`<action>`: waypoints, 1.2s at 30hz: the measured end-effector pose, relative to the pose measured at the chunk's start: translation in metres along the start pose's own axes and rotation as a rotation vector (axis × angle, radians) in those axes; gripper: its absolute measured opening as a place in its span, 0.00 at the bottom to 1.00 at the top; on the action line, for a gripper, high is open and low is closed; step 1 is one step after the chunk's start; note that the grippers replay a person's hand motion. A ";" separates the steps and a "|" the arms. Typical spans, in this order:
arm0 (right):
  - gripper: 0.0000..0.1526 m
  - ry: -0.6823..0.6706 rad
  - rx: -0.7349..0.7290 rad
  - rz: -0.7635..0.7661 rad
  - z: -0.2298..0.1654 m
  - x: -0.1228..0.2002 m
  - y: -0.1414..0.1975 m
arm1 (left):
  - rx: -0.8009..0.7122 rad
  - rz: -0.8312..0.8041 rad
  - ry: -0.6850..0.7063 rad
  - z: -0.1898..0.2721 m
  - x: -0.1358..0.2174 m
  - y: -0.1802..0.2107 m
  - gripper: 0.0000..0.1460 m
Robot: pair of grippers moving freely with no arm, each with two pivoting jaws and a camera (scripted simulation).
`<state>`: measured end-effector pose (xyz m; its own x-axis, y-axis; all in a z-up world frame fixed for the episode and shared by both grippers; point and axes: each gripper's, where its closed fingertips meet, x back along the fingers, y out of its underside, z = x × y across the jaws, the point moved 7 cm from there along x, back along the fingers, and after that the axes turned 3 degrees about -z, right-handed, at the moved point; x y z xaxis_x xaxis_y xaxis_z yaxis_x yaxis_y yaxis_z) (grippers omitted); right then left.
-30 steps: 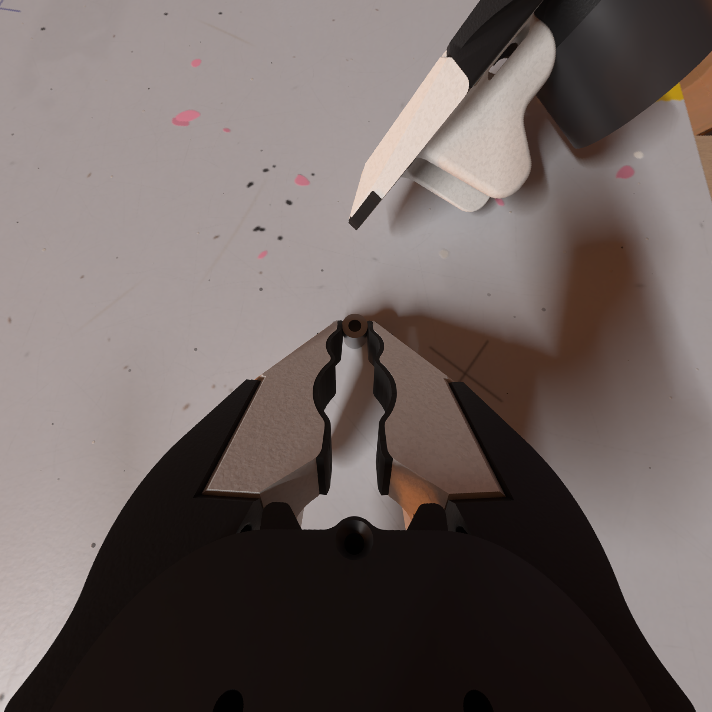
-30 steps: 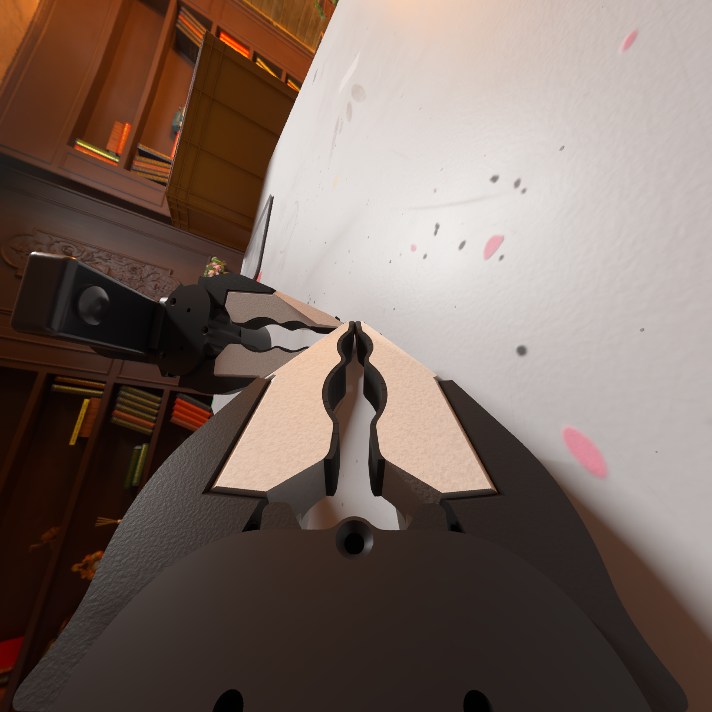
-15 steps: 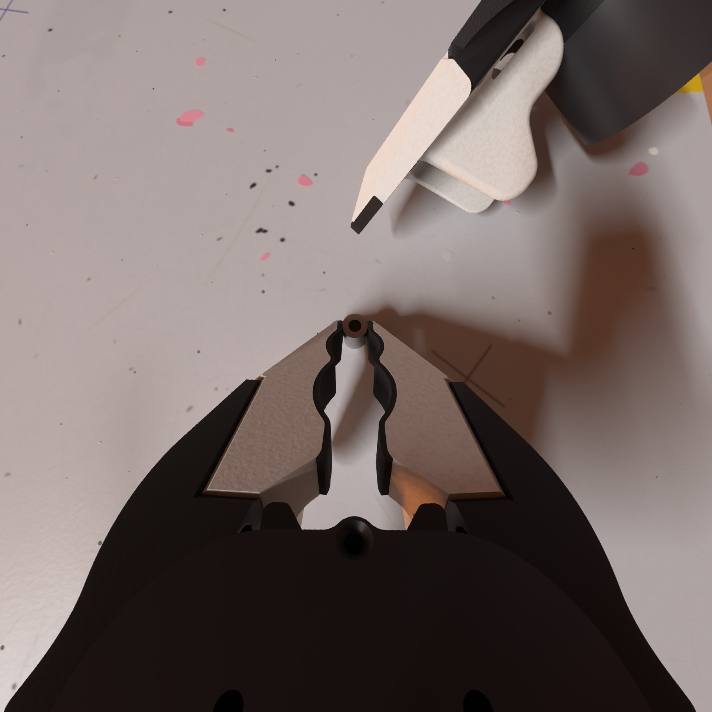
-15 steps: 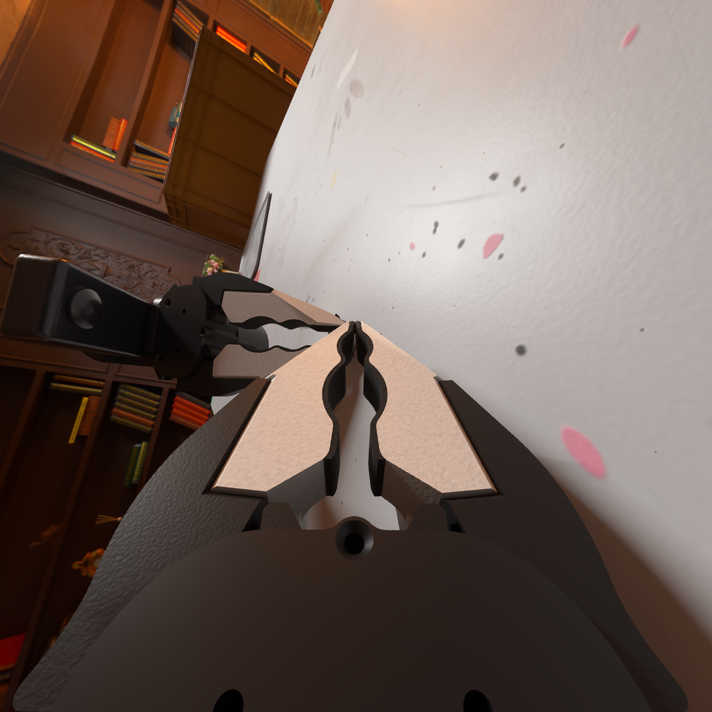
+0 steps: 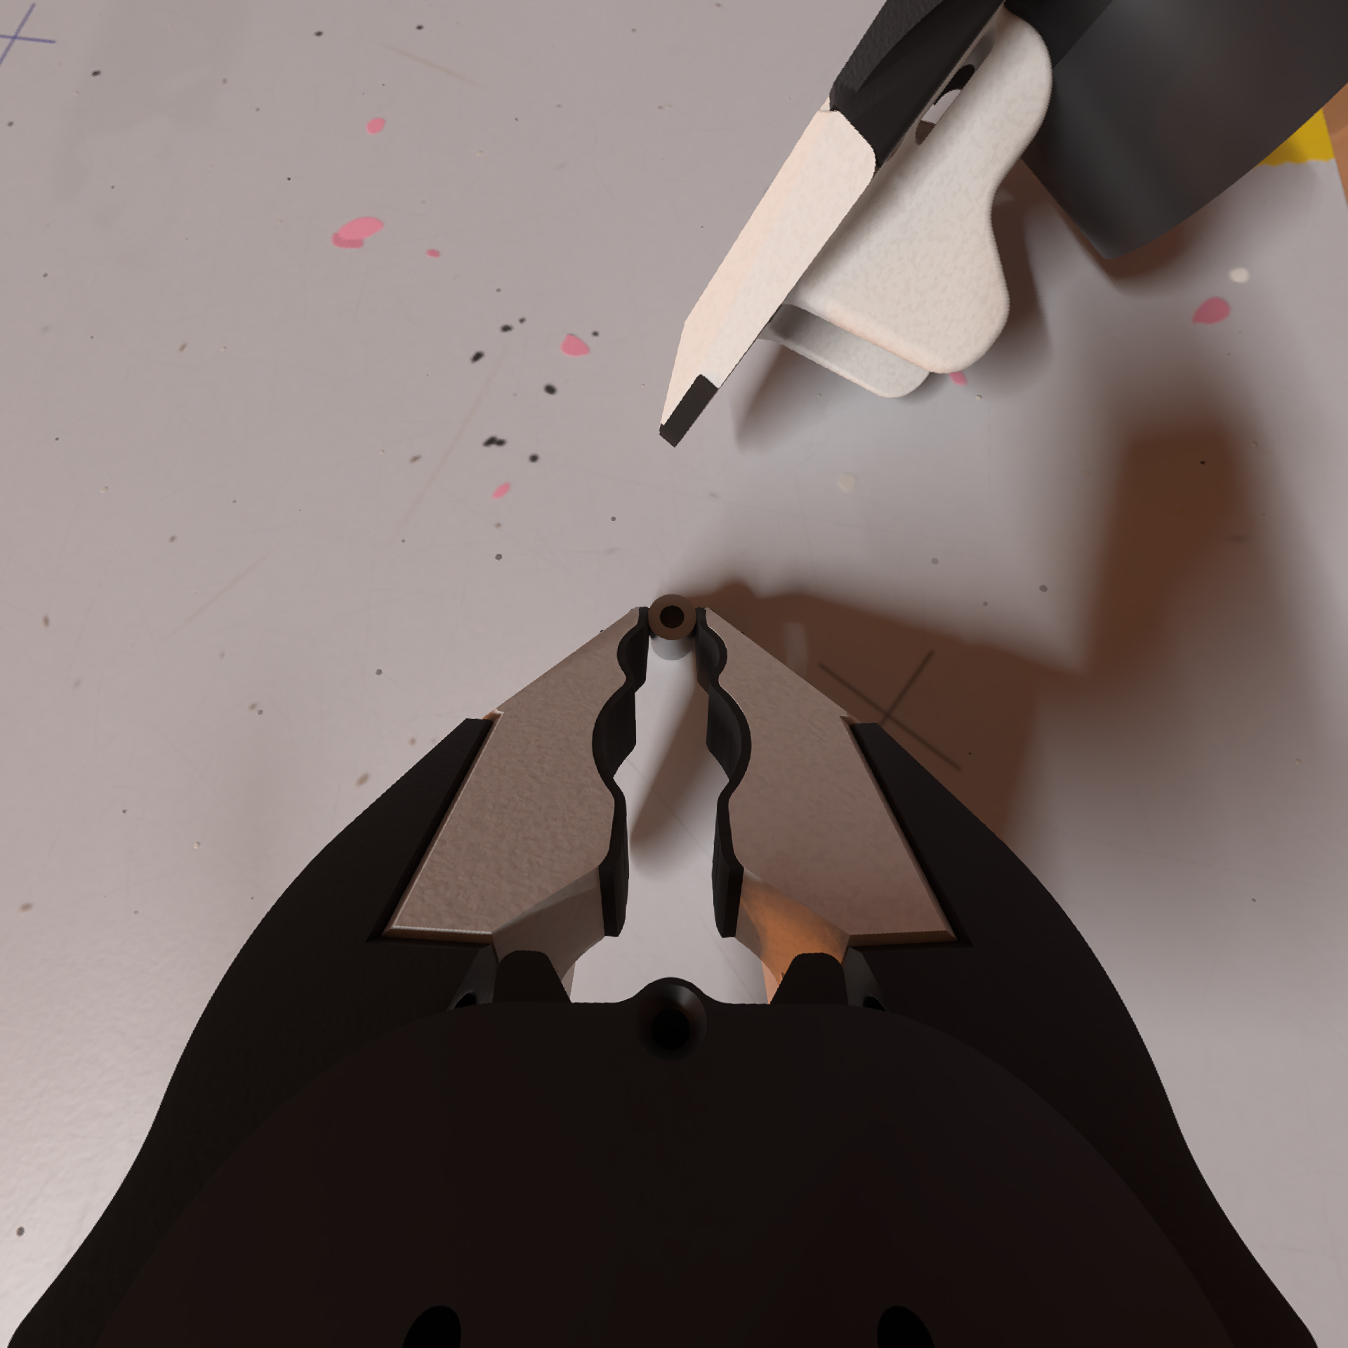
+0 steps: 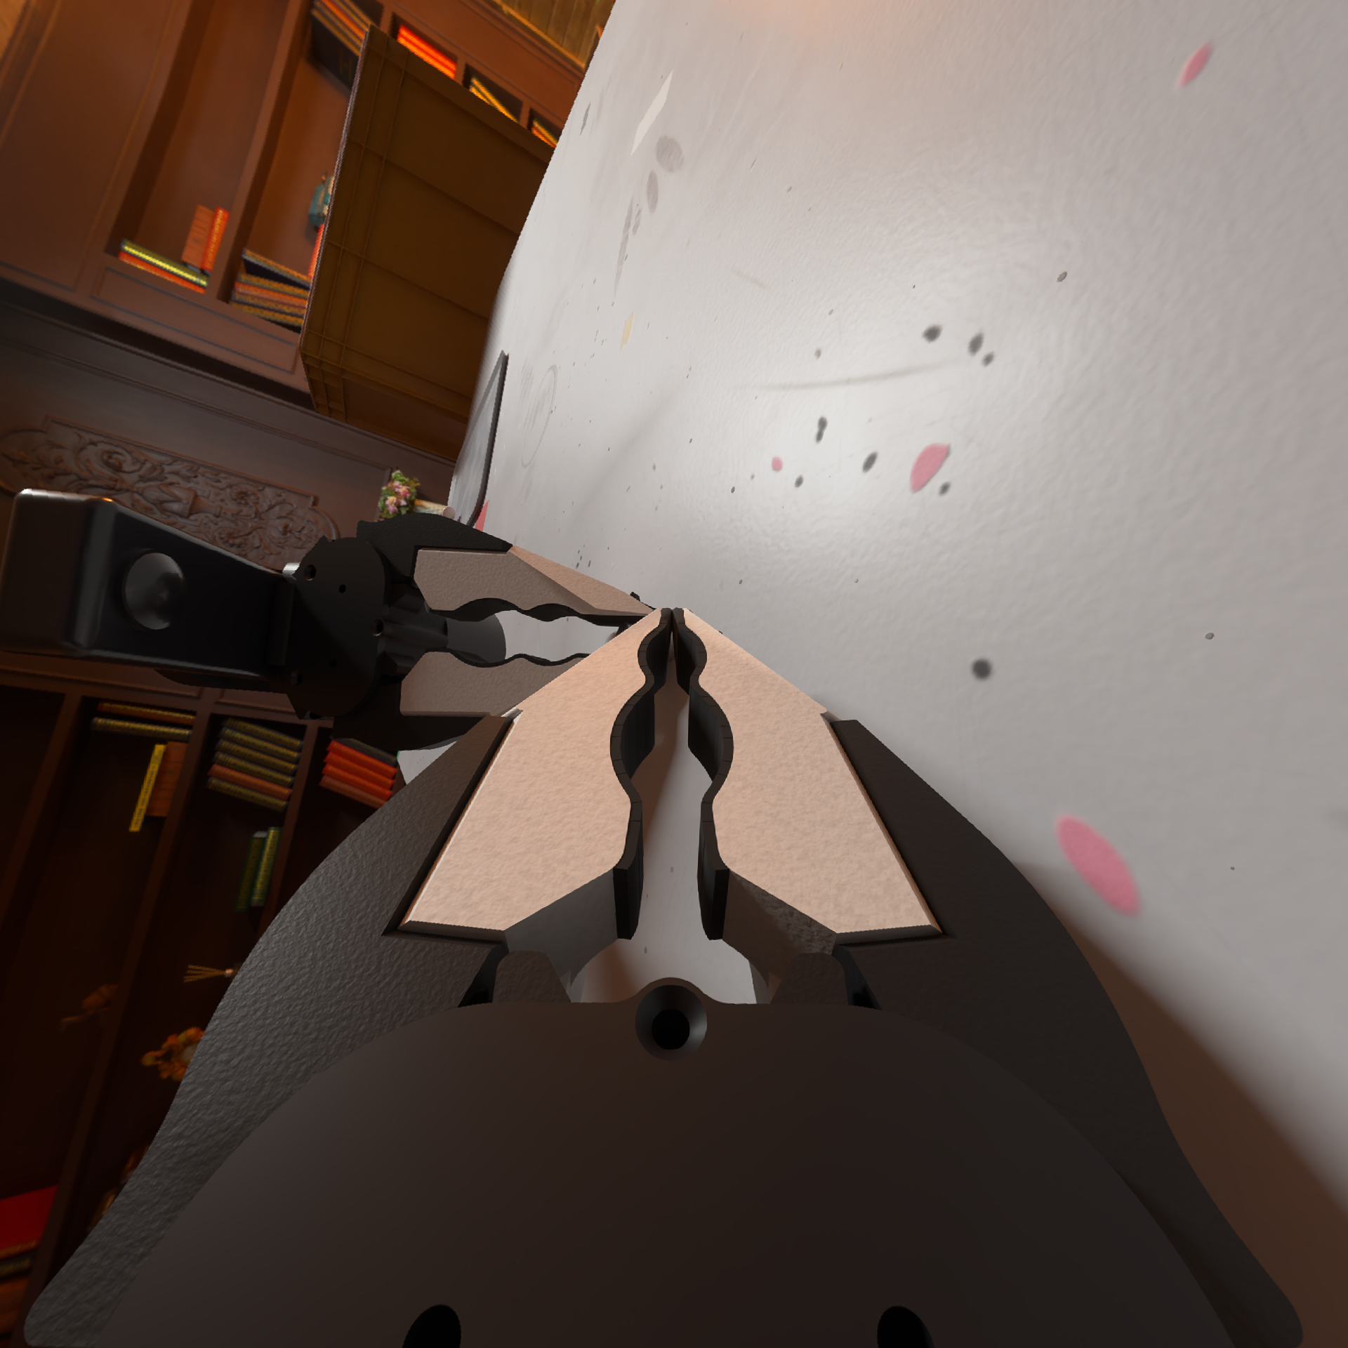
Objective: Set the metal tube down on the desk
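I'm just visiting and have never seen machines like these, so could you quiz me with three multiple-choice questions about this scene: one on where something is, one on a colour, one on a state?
1. Where is the small hollow metal tube?
A. Between the left gripper's tips
B. Lying flat on the desk
C. On a bookshelf

2. What colour are the larger blotches on the pale grey desk?
A. Green
B. Pink
C. Blue

3. How do the right gripper's jaws stand?
A. Wide apart
B. Clamped on the tube
C. Shut, holding nothing

Answers: 1 A, its round open end shows pinched at the tips. 2 B, pink spots dot the surface. 3 C, the tips meet with nothing between.
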<state>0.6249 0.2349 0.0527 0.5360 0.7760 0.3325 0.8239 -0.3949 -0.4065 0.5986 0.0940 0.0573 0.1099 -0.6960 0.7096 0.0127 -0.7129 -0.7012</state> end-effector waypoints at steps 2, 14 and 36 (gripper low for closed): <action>0.00 -0.001 -0.003 -0.001 0.000 0.000 0.000 | -0.005 0.002 0.001 0.000 0.000 0.000 0.08; 0.00 0.009 -0.013 -0.032 0.001 0.000 -0.003 | -0.005 0.021 0.017 -0.002 0.002 0.002 0.08; 0.00 -0.034 0.001 -0.004 -0.001 0.001 -0.001 | 0.023 0.023 0.041 -0.001 0.002 0.001 0.09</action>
<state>0.6245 0.2354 0.0542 0.5264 0.7938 0.3045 0.8255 -0.3915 -0.4065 0.5982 0.0916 0.0576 0.0694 -0.7153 0.6953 0.0338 -0.6949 -0.7183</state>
